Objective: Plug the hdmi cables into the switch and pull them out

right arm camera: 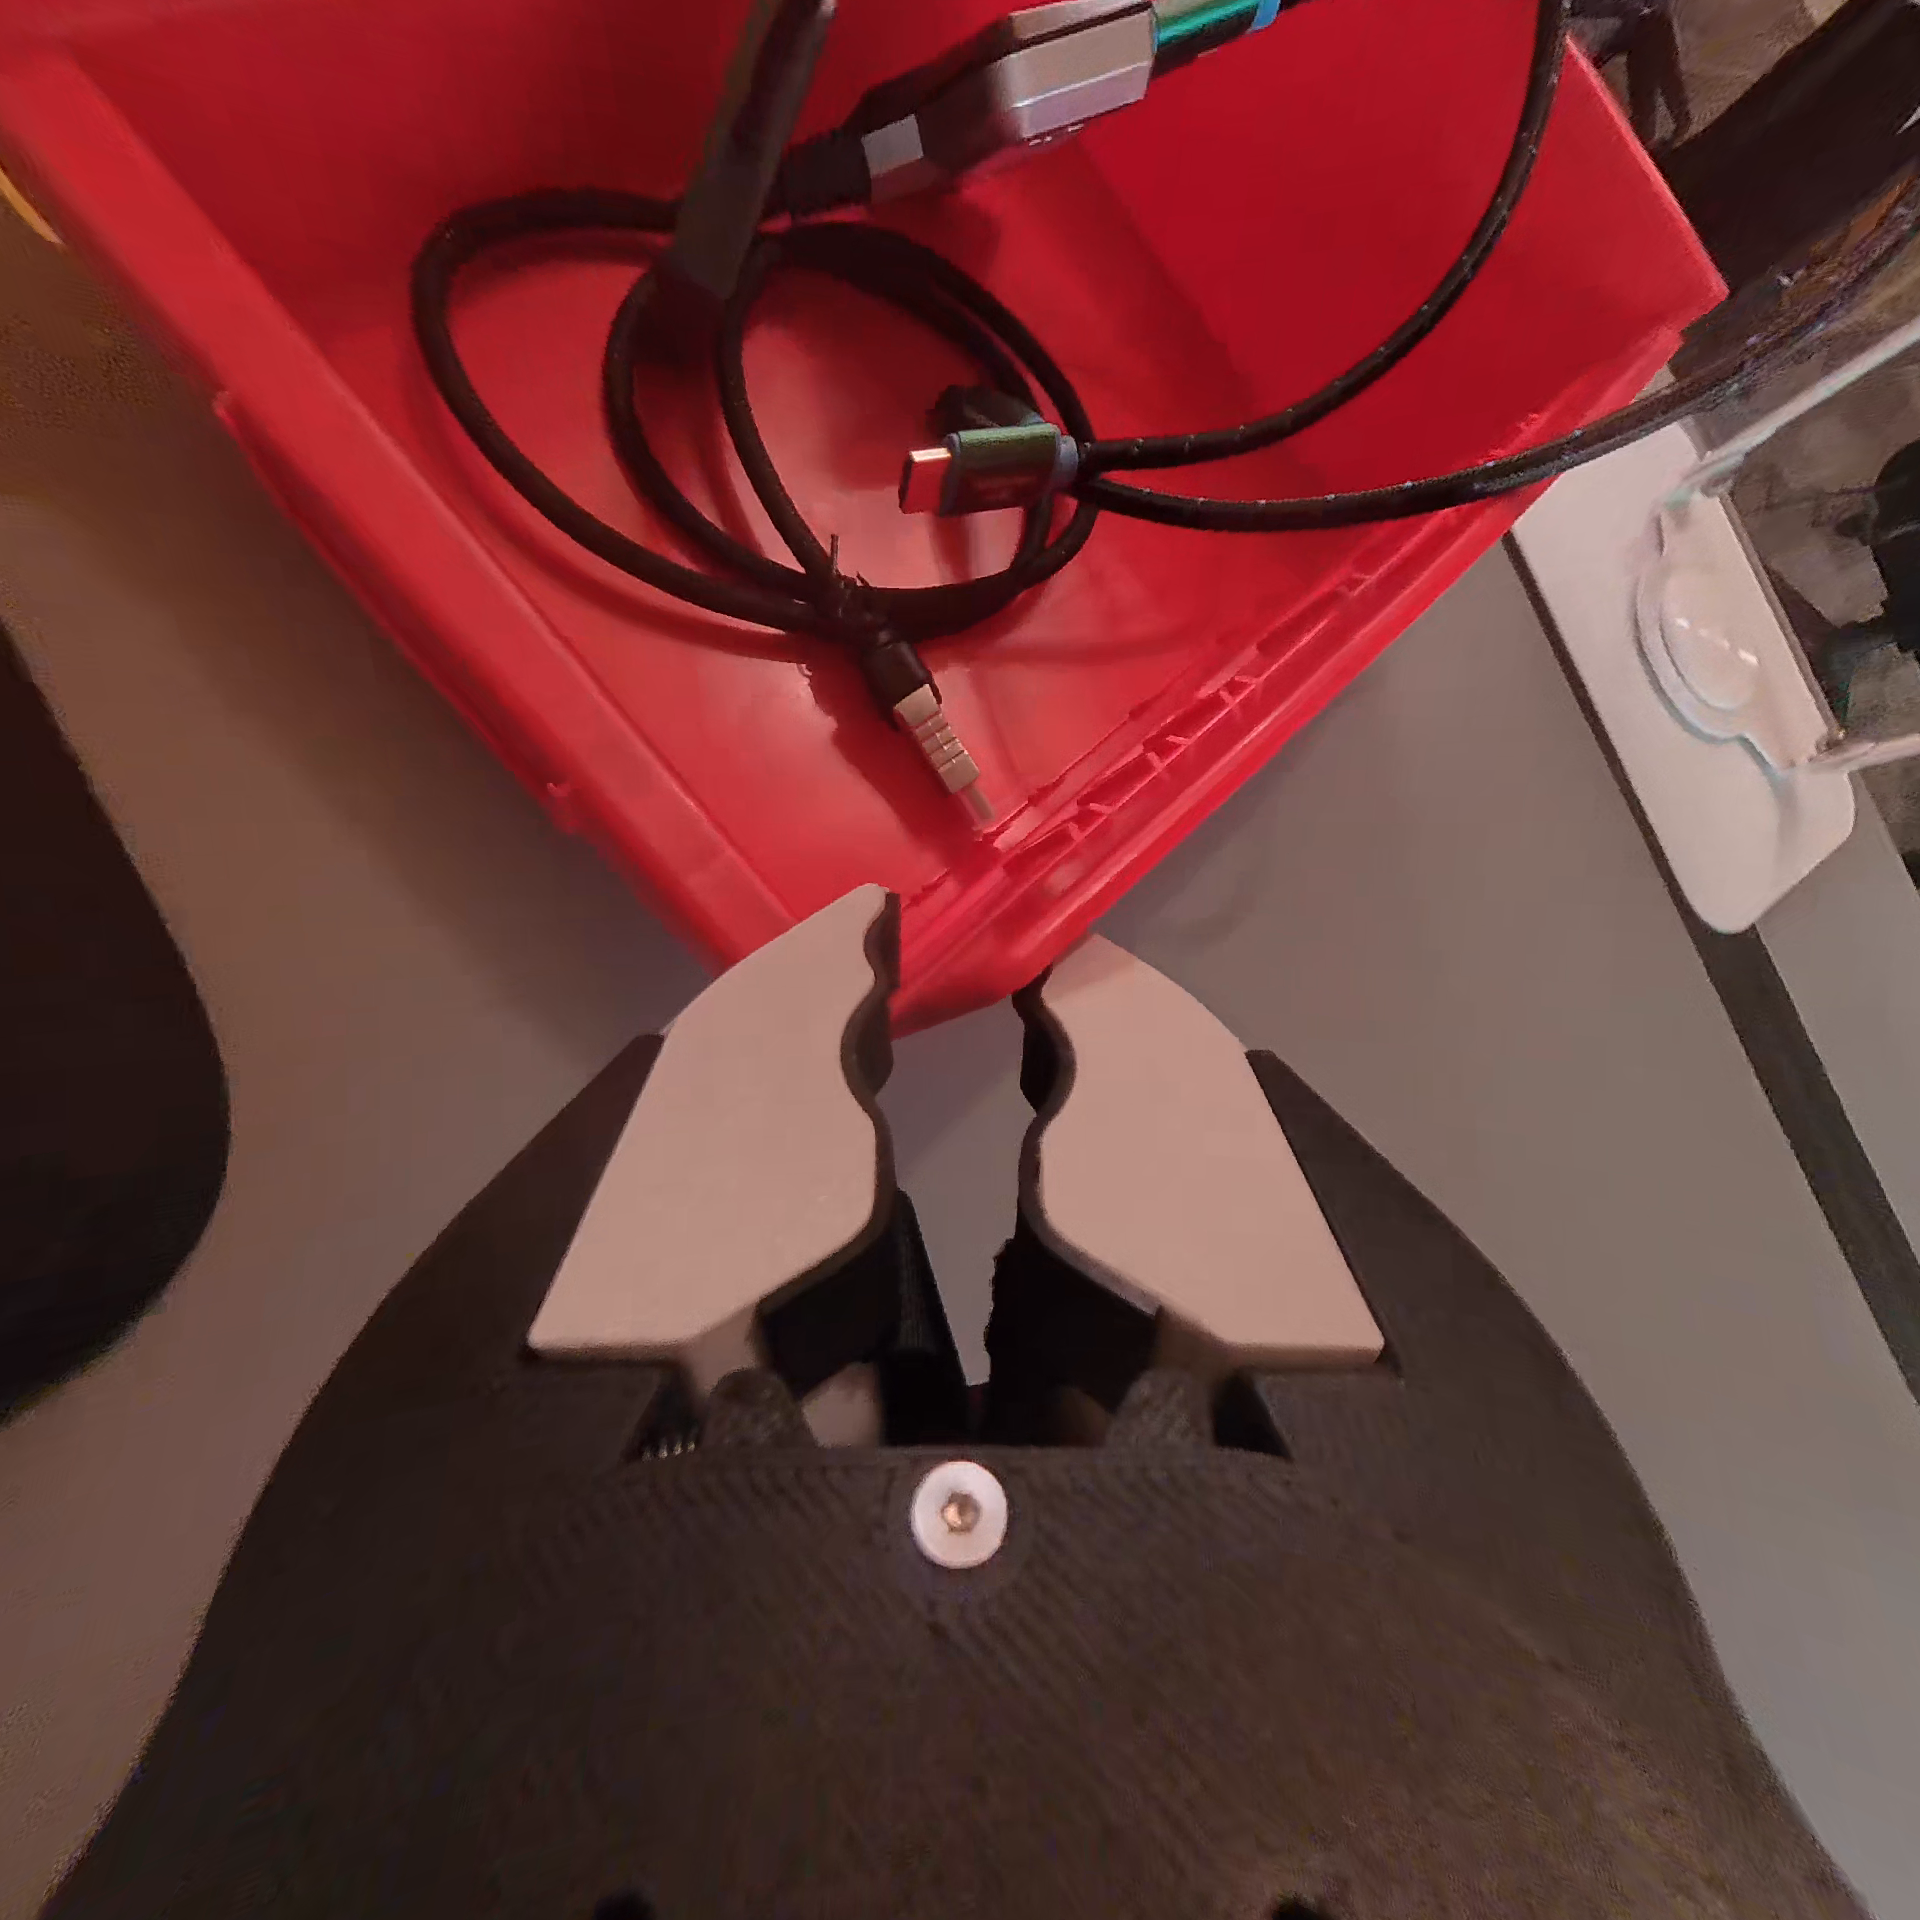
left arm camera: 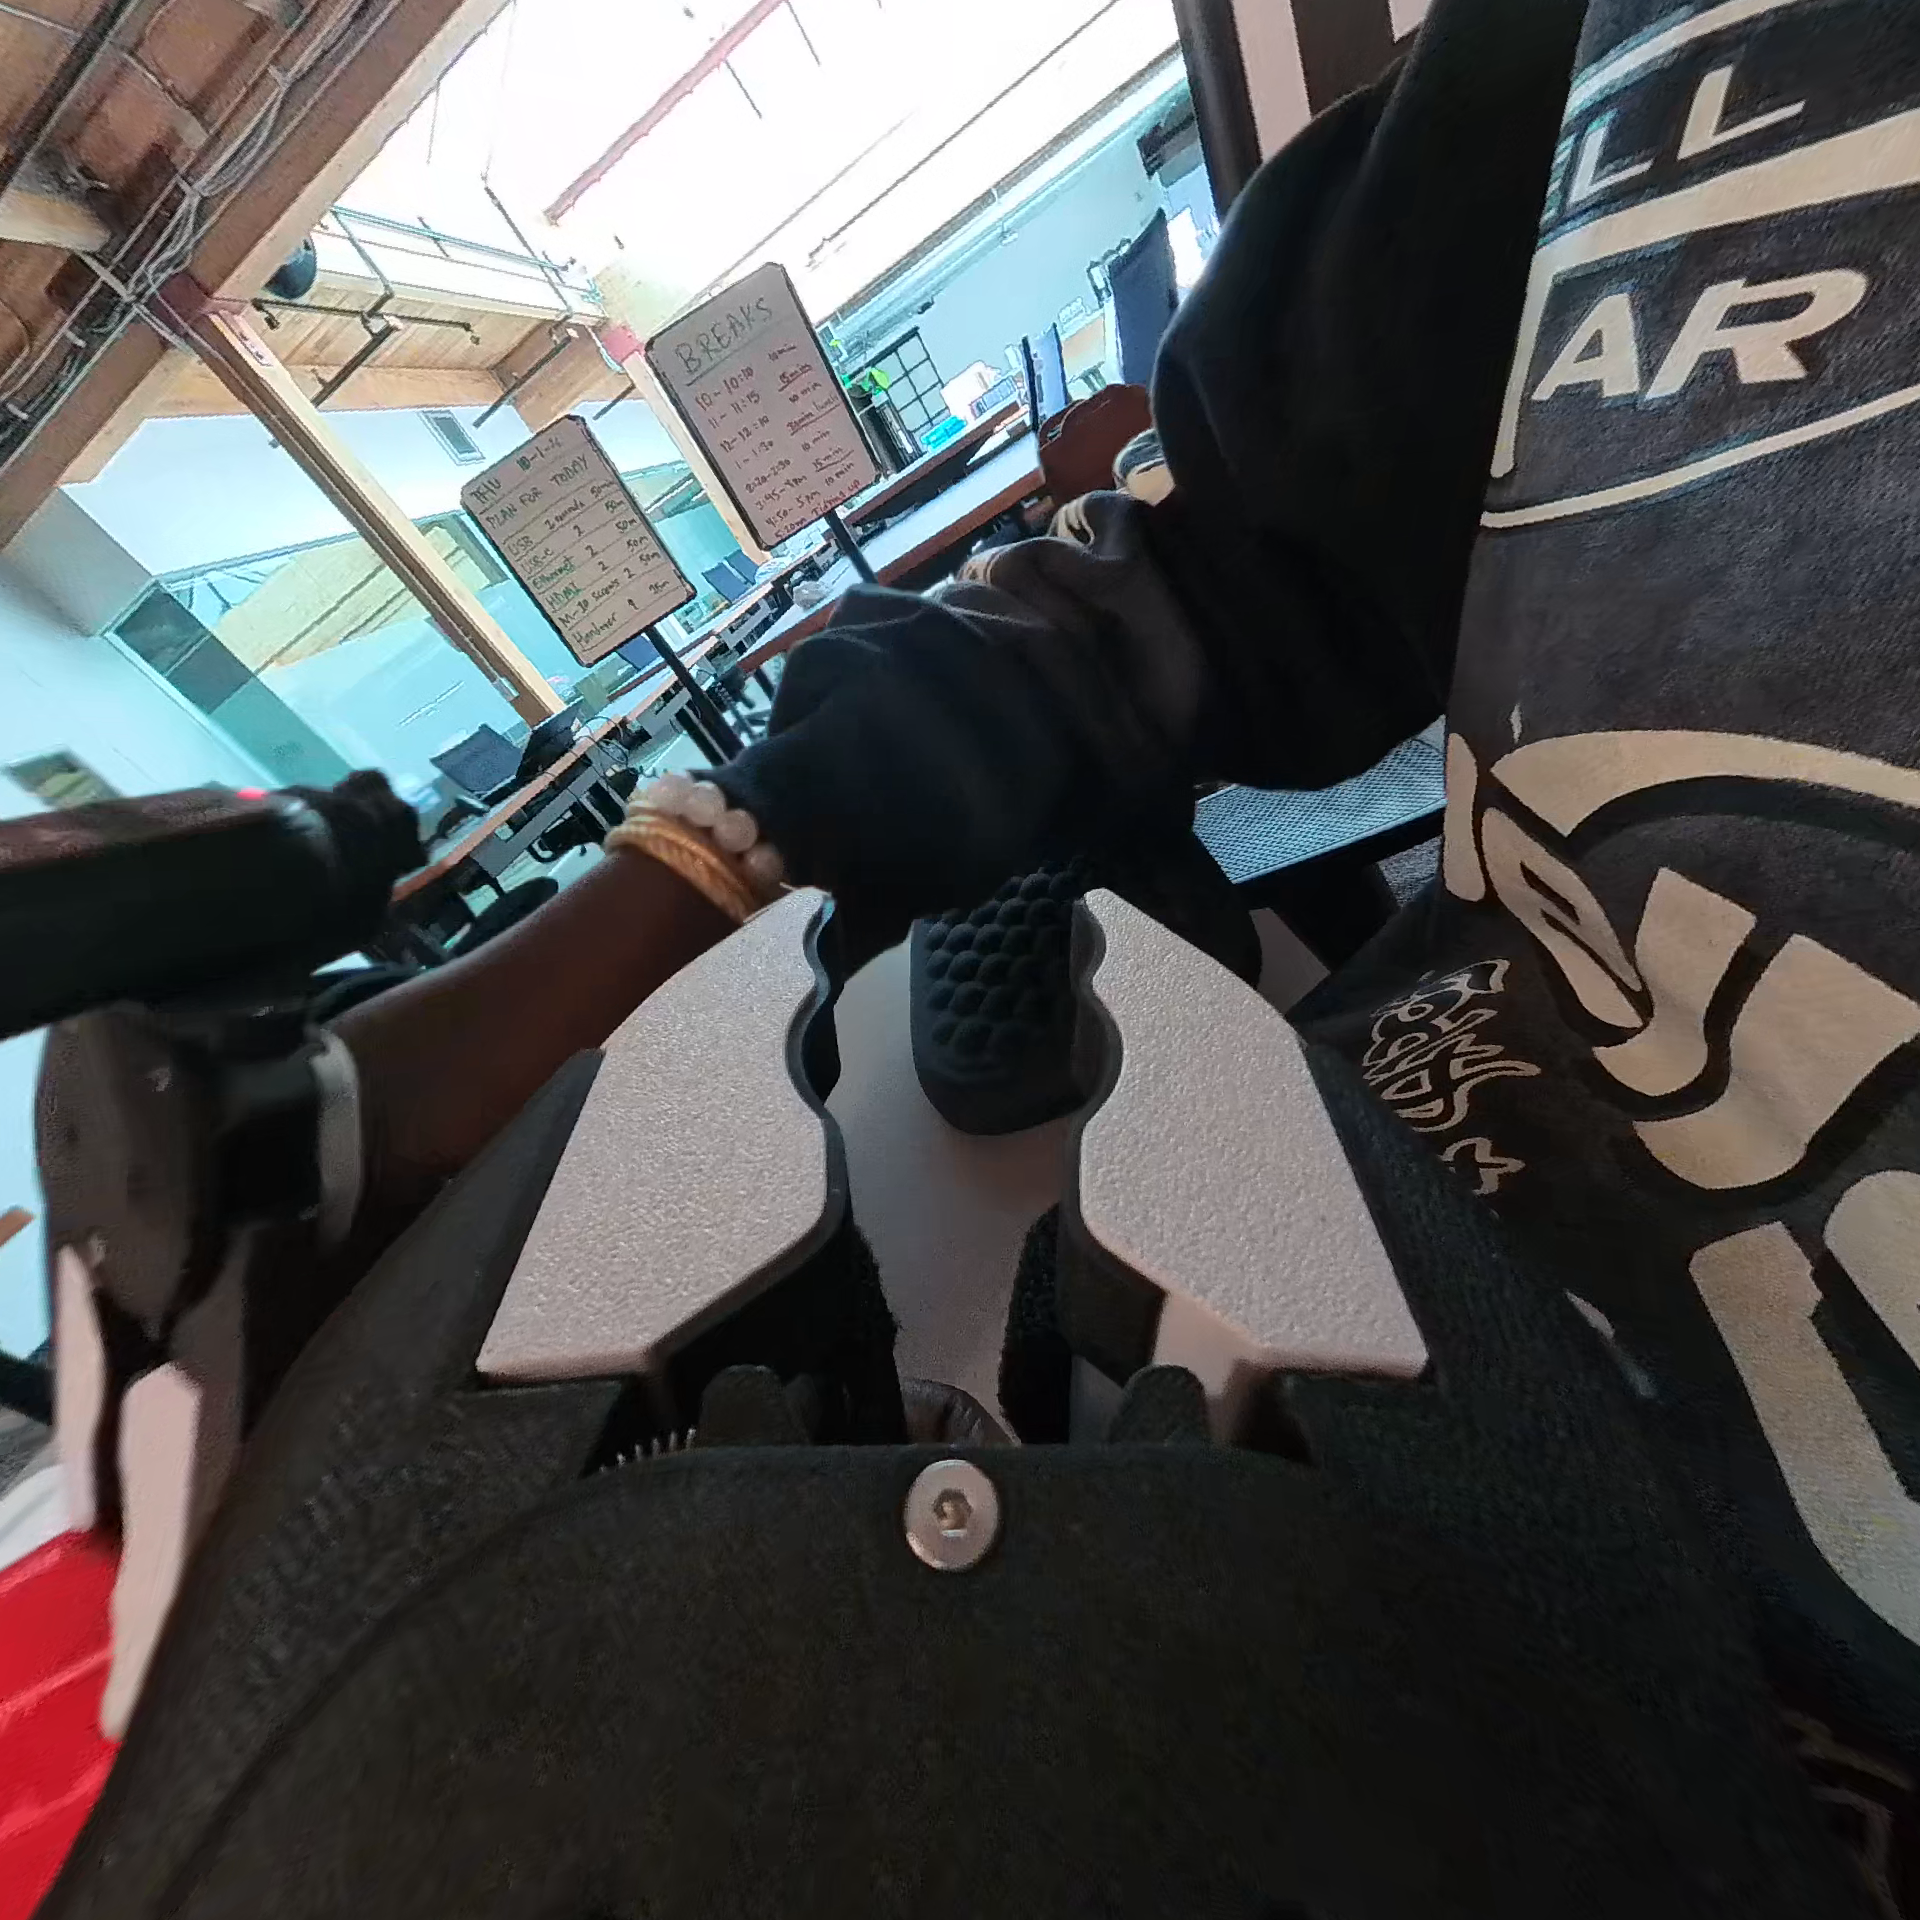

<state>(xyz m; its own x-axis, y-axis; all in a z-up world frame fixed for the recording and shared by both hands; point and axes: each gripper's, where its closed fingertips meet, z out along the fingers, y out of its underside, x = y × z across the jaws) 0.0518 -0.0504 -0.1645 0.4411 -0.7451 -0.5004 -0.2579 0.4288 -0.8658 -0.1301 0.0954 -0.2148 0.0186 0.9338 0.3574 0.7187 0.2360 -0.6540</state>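
Note:
In the right wrist view my right gripper [right arm camera: 961,945] hovers over the near corner of a red bin [right arm camera: 312,416], its jaws a little apart and empty. The silver HDMI switch [right arm camera: 1060,83] lies at the bin's far side with cables running from it. A loose HDMI plug [right arm camera: 977,473] with a green-grey shell lies mid-bin among coiled black braided cables [right arm camera: 540,499]. A small silver plug [right arm camera: 935,738] lies near the bin's front wall. My left gripper [left arm camera: 956,914] points up toward a person's torso, jaws open. A black bumpy grip [left arm camera: 997,997] shows between its fingers.
A person's hand with bracelets [left arm camera: 686,842] and a black sleeve cross the left wrist view. A corner of the red bin [left arm camera: 42,1714] shows at the lower left. A white base with a clear plastic part [right arm camera: 1714,675] stands right of the bin on the grey table [right arm camera: 1351,935].

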